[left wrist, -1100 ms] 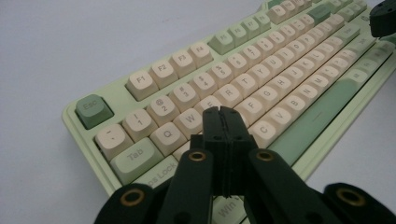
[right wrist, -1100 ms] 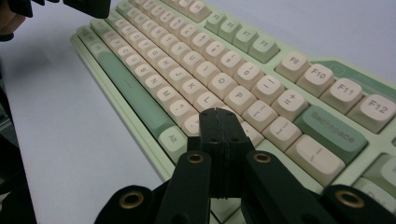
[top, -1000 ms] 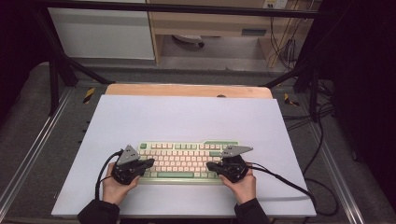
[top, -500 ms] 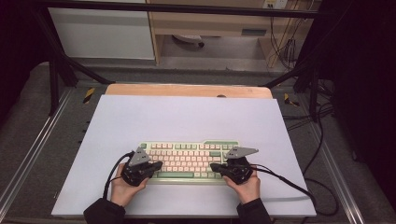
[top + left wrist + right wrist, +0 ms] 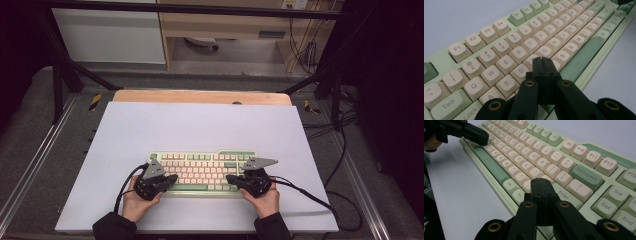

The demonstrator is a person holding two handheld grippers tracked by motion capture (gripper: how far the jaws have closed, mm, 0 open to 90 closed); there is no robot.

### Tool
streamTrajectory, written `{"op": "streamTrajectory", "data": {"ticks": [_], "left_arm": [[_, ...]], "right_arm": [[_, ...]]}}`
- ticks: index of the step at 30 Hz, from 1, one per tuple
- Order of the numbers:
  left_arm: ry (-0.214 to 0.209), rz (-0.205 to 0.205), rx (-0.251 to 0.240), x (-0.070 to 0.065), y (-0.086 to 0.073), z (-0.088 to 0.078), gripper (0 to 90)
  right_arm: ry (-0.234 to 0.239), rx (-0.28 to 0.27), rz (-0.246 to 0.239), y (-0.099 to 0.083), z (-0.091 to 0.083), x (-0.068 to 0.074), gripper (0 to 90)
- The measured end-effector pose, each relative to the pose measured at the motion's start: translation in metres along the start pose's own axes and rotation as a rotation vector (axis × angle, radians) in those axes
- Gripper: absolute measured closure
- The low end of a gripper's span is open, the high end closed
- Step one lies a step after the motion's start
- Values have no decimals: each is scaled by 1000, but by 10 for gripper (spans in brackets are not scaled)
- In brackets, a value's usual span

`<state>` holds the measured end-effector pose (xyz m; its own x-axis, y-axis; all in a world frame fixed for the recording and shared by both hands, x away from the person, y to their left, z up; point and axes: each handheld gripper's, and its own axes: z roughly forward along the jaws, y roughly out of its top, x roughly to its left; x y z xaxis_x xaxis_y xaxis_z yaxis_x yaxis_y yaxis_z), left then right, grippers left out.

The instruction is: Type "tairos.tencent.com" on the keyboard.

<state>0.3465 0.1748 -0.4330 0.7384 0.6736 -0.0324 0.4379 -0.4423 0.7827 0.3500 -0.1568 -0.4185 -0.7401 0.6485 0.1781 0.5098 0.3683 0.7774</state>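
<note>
Pale-green plastic keyboard with cream keycaps (image 5: 202, 171) on white tabletop (image 5: 200, 127). Left gripper (image 5: 543, 65) and right gripper (image 5: 541, 185), jaws together, poised over keys. Progress unclear.

Lab: black frame (image 5: 60, 75), loose cables (image 5: 345, 130), white table (image 5: 200, 125).
</note>
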Motion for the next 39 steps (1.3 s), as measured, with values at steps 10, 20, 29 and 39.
{"op": "streamTrajectory", "data": {"ticks": [10,20,29,39], "left_arm": [[-2,5,3,0,-1,0,899],[3,-4,-12,3,-1,-8,900],[12,-13,-22,7,-1,-13,900],[27,-36,-36,14,5,-18,900]], "right_arm": [[-1,-4,-1,0,0,-1,900],[-2,-2,2,-1,-1,-2,900],[-1,0,4,-2,0,-2,900],[-3,9,7,-3,2,-2,900]]}}
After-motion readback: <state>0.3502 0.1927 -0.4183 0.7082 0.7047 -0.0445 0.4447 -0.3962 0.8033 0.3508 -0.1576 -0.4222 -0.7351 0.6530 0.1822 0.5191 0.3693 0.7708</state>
